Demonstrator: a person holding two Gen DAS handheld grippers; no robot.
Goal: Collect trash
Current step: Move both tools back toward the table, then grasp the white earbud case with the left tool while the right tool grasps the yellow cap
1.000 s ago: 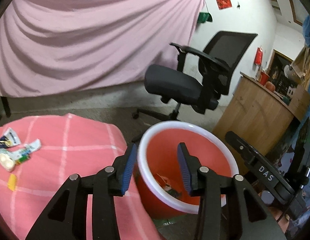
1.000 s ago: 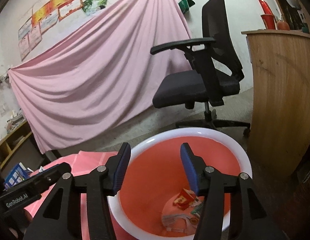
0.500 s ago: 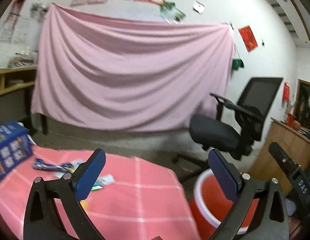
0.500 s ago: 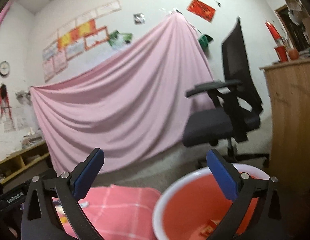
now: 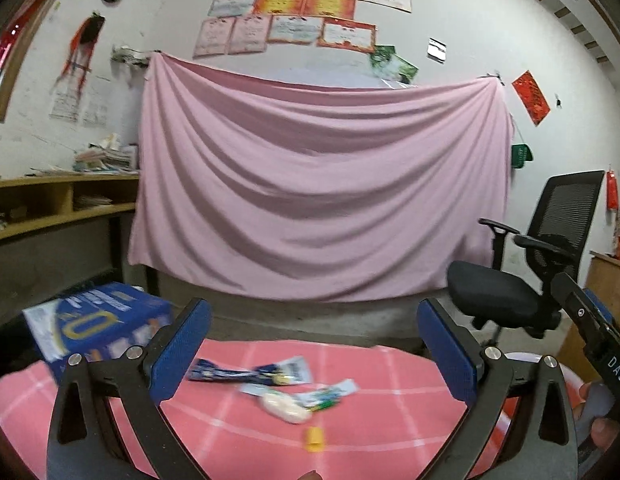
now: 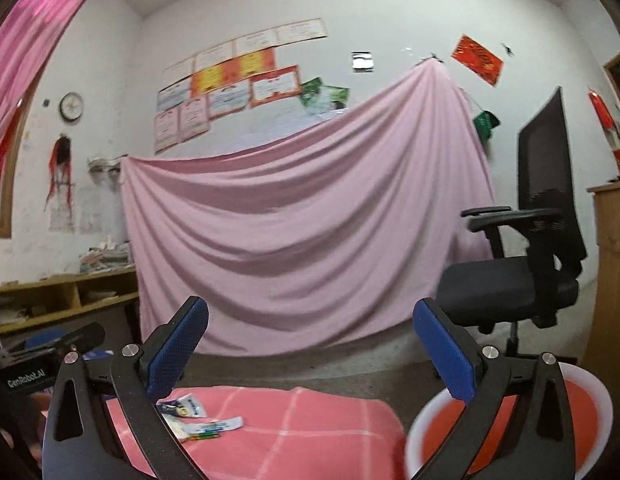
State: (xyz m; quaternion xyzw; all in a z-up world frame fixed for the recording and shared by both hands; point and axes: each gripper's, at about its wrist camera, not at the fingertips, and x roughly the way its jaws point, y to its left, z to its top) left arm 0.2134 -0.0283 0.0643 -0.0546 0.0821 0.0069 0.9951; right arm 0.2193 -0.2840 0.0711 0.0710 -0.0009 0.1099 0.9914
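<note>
On the pink table (image 5: 390,432): I saw the rest of the trash in a loose cluster near its middle, well apart from the red bin (image 6: 590,412) at the table's right end.
Left gripper (image 5: 310,344): its jaws had just been opening and stood wide apart with nothing between them, aimed over the cluster.
Right gripper (image 6: 310,344): likewise just opened, wide and empty, with the bin under its right finger.
Blue wrapper (image 5: 245,374): I judged it light, thin and crinkly, likely slick; its long axis ran left to right across the left wrist view. I would have pinched it across the narrow width near the middle.
White packet (image 5: 285,408): it looked soft and puffy, so I judged it would squash under a hard squeeze; its long axis slanted down to the right. A gentle grip across its short side seemed best.
Green-and-white wrapper (image 5: 330,394): flat and flimsy by my reading, touching the packet and pointing up to the right.
Yellow scrap (image 5: 314,438): small, apart from the others, nearest me; too blurred to tell stiff from soft.
Blue box (image 5: 97,324): stood at the table's far left, and I could not tell whether it counted as trash.
</note>
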